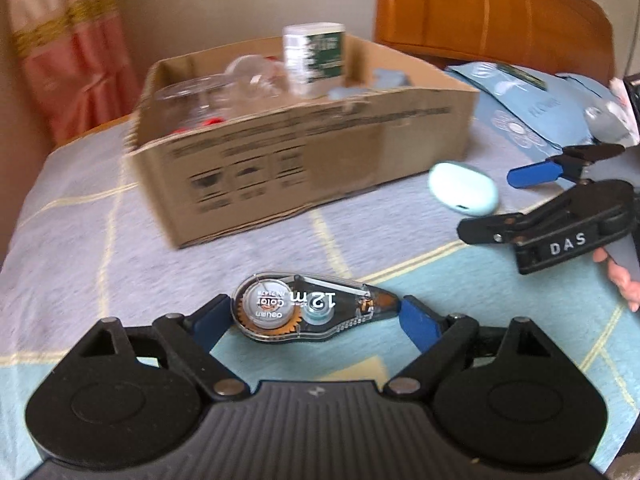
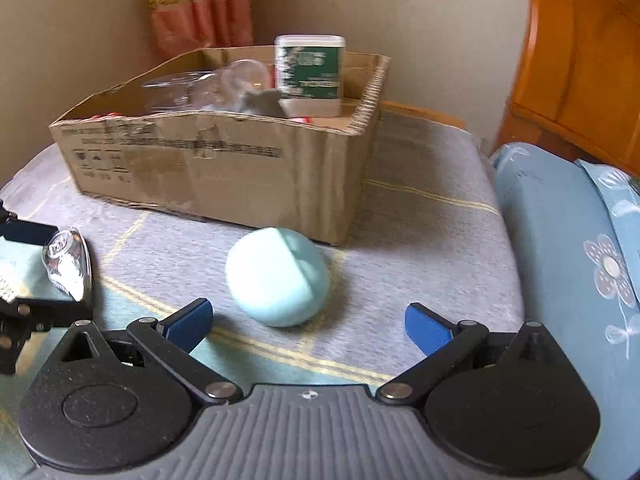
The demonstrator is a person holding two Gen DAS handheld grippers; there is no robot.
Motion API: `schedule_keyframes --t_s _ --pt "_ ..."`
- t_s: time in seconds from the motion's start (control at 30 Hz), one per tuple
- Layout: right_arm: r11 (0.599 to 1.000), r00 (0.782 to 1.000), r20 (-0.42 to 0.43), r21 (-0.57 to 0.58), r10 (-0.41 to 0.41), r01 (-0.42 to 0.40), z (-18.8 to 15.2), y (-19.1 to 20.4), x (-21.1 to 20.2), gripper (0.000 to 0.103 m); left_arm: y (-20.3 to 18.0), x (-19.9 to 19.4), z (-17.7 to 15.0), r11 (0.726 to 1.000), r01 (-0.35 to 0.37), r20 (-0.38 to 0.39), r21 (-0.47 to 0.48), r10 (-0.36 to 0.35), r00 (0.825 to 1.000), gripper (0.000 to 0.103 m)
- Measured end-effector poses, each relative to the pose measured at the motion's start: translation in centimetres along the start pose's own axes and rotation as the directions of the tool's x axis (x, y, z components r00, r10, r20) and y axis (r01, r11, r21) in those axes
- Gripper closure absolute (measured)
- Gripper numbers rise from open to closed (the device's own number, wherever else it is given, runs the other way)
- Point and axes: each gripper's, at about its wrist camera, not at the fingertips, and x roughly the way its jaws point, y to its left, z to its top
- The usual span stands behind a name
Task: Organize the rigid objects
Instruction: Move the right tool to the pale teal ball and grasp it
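Observation:
My left gripper [image 1: 316,316] is shut on a clear correction tape dispenser [image 1: 308,306], its blue pads touching both ends, above the bed cover. My right gripper [image 2: 308,320] is open, just behind a pale mint oval case [image 2: 278,276] lying on the cover. The case also shows in the left wrist view [image 1: 464,188], with the right gripper [image 1: 532,200] beside it. The tape dispenser [image 2: 66,264] shows at the left edge of the right wrist view. A cardboard box [image 1: 304,160] beyond holds clear plastic cups [image 1: 216,96] and a green-and-white container [image 1: 314,56].
The box [image 2: 224,160] stands on a grey-blue checked bed cover [image 1: 80,240]. A blue flowered pillow [image 2: 568,264] lies at the right. A wooden headboard [image 1: 492,8] and a pink curtain [image 1: 64,48] stand behind.

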Motion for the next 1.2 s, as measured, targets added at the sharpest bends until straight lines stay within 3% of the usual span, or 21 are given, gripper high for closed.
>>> schedule_keyframes --t_s 0.47,0.97,1.2 --pt "0.981 0.99 -0.059 -0.14 0.129 -0.136 1.1 3.6 0.4 0.0 0.8 -0.2 -0.3 0.999 -0.033 0.009 -0.035 0.033 0.999 0.013" --pt "0.976 0.988 -0.074 -0.165 0.134 -0.145 2.2 3.5 1.2 0.0 1.1 0.2 -0.3 0.999 -0.035 0.018 -0.027 0.036 0.999 0.008" --pt "0.976 0.99 -0.071 -0.168 0.125 -0.136 2.6 3.0 0.7 0.023 1.1 0.3 0.0 0.999 -0.039 0.013 -0.033 0.039 0.999 0.008"
